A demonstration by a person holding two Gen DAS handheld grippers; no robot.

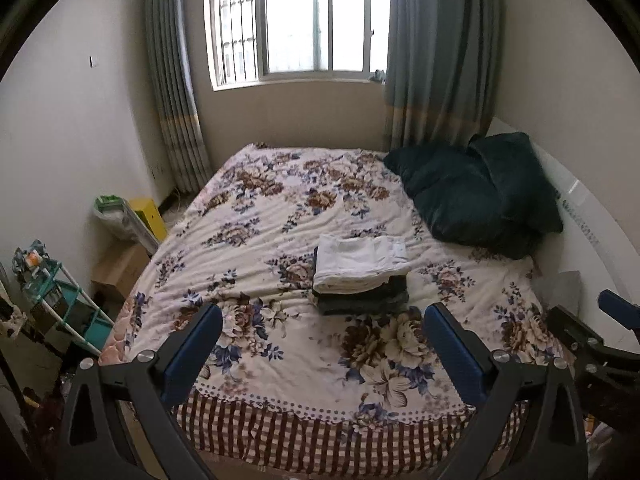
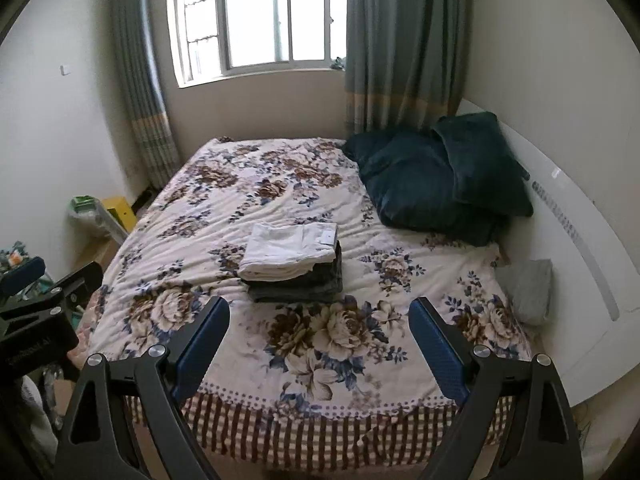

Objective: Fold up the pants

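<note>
A folded pair of white pants (image 1: 360, 262) lies on top of a stack of folded dark pants (image 1: 362, 300) in the middle of the floral bed cover (image 1: 260, 208). The same white pants (image 2: 290, 254) and dark stack (image 2: 298, 286) show in the right wrist view. My left gripper (image 1: 322, 320) is open and empty, held above the bed's near end, short of the stack. My right gripper (image 2: 320, 316) is open and empty, also short of the stack. The right gripper's body shows at the right edge of the left wrist view (image 1: 592, 344), and the left one's at the left edge of the right wrist view (image 2: 36, 312).
Dark green pillows (image 1: 476, 196) lie at the bed's far right by a white headboard (image 1: 576, 216). A grey cloth (image 2: 530, 292) lies at the bed's right edge. A teal shelf rack (image 1: 60, 304), a cardboard box (image 1: 120, 268) and a yellow box (image 1: 150, 216) stand along the left wall.
</note>
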